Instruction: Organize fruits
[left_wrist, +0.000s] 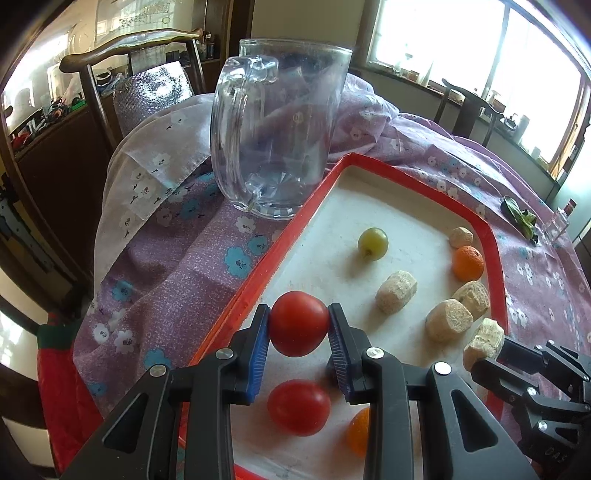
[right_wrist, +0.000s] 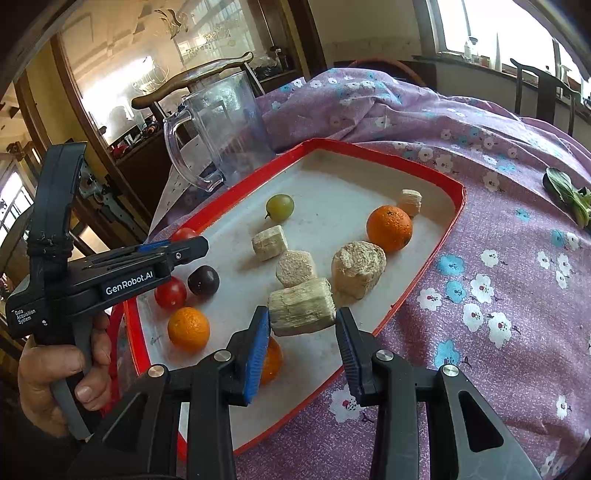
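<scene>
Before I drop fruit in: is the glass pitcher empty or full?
Empty. The upright glass pitcher beside the red tray shows only clear walls and its bare base; no fruit or liquid is visible inside.

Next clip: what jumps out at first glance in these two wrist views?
A red-rimmed white tray on a purple floral cloth holds scattered fruit and pale fibrous chunks. The left gripper is clamped on a round red tomato above the tray's near end, while the right gripper holds a beige fibrous cylinder. A tall clear glass pitcher stands just beyond the tray's far left corner.
</scene>
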